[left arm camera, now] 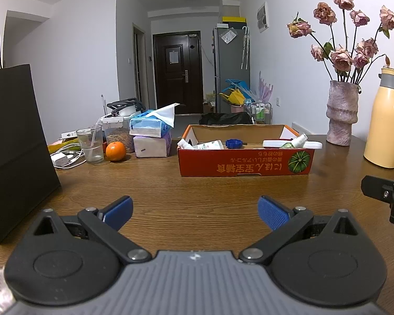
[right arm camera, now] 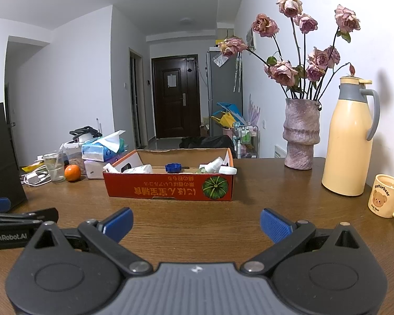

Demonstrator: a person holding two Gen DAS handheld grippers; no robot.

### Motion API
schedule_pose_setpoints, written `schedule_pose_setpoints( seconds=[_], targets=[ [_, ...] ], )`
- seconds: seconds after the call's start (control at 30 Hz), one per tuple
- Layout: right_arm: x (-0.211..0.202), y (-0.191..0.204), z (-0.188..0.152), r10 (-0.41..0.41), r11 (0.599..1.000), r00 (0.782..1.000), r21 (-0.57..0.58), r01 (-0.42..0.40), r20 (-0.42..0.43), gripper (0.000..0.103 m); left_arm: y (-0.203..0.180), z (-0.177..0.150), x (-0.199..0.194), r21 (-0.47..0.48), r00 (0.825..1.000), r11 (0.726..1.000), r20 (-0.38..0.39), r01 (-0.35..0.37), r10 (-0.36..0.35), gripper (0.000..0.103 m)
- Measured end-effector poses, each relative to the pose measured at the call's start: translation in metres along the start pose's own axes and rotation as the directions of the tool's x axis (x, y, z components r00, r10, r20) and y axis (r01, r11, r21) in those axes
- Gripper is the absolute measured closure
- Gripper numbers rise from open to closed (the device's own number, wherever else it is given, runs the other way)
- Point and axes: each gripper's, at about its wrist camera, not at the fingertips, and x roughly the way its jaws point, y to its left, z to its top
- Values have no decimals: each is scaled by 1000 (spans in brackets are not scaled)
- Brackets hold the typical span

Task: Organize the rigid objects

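Both tools hover low over the brown wooden worktop point(left arm camera: 197, 183), short of the shallow red cardboard box with the green pumpkin print point(left arm camera: 245, 161), and both are spread wide with nothing between the blue pads: left tool point(left arm camera: 195, 210), right tool point(right arm camera: 196, 221). Inside the box lie the rigid bits: a blue ribbed screw cap point(left arm camera: 233, 143) near the middle, white plastic bottles point(left arm camera: 210, 145) at its left end, a small spray bottle point(left arm camera: 298, 141) and a flat white lid point(left arm camera: 310, 145) at its right end. That fits a sort wrapping up or items waiting to come out. Any reach into the box wants a level approach over the front wall, pads kept apart until they bracket one piece.
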Motion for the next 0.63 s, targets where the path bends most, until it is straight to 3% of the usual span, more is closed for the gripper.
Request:
schedule_pose_setpoints(
  seconds=[0.63],
  targets=[
    [3, -2, -4, 0, 1000, 1000, 1, 0, -7, 0, 0, -4, 1, 7, 1000, 1000, 5, -3, 3, 0]
  ],
)
